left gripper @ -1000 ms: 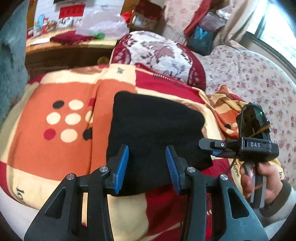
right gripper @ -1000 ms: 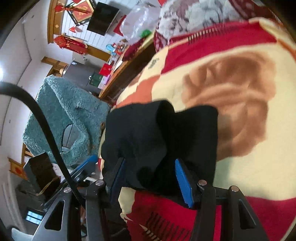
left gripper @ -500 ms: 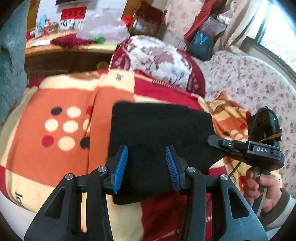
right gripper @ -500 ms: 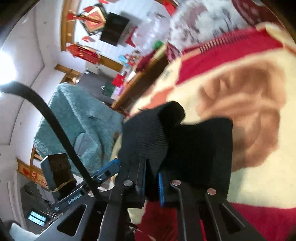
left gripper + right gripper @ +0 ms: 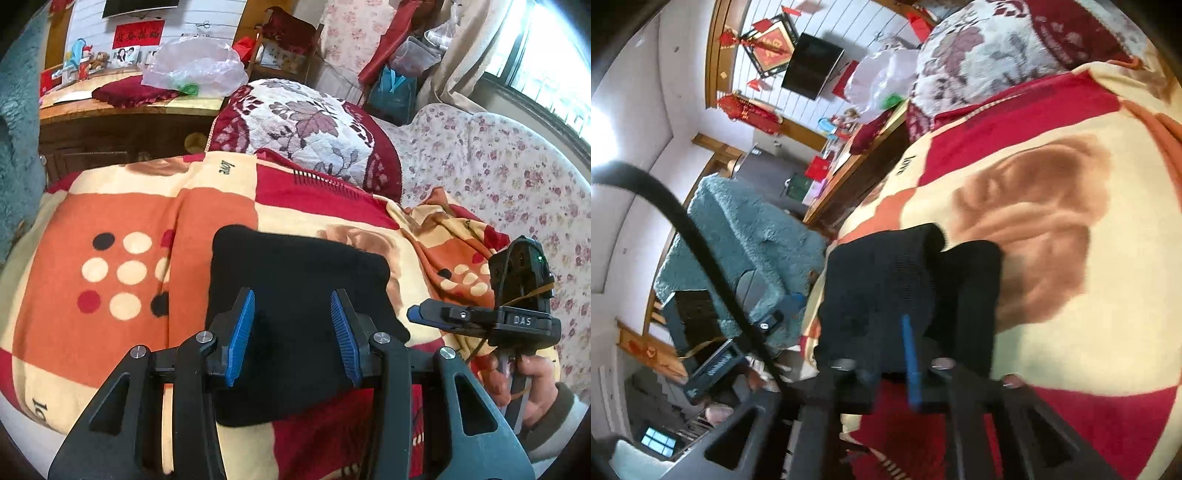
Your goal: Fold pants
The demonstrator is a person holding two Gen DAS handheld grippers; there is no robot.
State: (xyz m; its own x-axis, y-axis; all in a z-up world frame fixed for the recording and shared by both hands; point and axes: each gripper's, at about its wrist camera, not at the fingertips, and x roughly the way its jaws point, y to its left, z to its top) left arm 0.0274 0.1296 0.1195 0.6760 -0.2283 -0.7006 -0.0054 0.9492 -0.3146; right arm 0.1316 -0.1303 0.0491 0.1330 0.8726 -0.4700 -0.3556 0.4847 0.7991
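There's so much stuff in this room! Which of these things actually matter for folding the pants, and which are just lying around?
Part of the job:
- black pants, folded, lying on the bed
- patterned blanket under them
- left gripper
- right gripper, jaws opening

Just lying about:
- leaf-pattern quilt
- plastic bag on the wooden counter
- teal fluffy cover
- wall TV

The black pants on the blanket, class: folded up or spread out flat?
Folded. The black pants lie as one compact rectangular bundle on the patterned blanket, with no legs trailing; the right wrist view shows doubled layers at one edge.
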